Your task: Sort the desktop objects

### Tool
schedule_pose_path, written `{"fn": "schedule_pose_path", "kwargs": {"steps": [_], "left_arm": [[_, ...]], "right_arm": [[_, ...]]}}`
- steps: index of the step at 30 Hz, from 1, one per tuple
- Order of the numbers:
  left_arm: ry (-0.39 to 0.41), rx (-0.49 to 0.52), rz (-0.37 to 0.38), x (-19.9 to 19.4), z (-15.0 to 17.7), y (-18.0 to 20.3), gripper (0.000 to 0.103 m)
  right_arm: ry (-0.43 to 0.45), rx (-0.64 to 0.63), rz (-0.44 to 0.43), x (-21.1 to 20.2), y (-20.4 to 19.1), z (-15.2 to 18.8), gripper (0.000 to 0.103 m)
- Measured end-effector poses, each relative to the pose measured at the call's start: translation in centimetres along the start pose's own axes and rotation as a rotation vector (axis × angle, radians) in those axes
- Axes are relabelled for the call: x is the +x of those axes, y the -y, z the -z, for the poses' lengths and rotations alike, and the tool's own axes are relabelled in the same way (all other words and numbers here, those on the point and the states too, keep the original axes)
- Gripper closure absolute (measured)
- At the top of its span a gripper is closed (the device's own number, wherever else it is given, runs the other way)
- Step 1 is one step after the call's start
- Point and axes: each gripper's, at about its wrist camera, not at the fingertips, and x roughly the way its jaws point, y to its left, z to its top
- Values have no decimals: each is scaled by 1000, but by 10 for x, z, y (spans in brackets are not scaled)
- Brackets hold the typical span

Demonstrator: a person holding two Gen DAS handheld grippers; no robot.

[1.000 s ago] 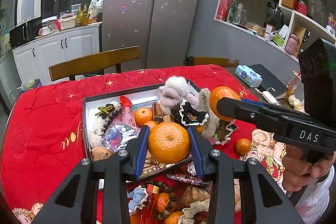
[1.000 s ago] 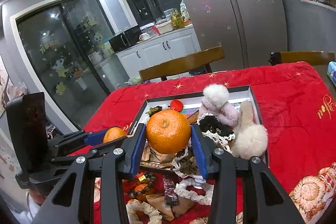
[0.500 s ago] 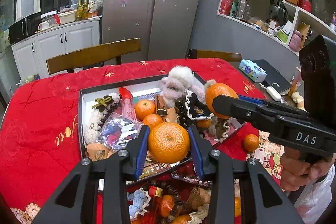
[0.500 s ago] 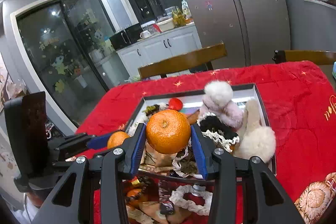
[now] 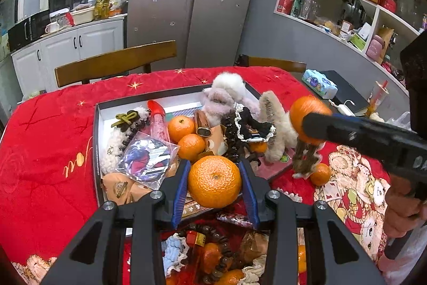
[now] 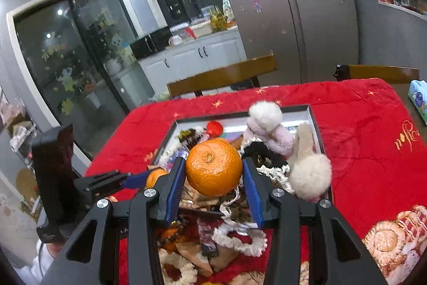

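Both of your jaws are clamped on fruit: left gripper [image 5: 214, 184] holds a mandarin [image 5: 214, 181], right gripper [image 6: 213, 179] holds another mandarin [image 6: 213, 167]. The black-rimmed tray [image 5: 96, 124] lies dead ahead at 12 o'clock from each; left is nearer, over the tray's near rim.

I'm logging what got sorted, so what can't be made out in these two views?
- Left wrist view: the items on the red cloth near the bottom edge are hidden by the left gripper and its orange.
- Right wrist view: the box contents sit behind the right gripper and its orange.
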Motion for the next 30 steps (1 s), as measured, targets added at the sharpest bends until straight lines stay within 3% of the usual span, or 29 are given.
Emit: {"fn": "schedule_pose_path", "kwargs": {"steps": [17,30], "left_arm": [[-45,13,-1,25,6,0,64],[-71,39,-45,57,11,1,64]], "right_arm": [[-174,46,72,47,20,21,61],[-183,43,117,73,34,33,61]]}}
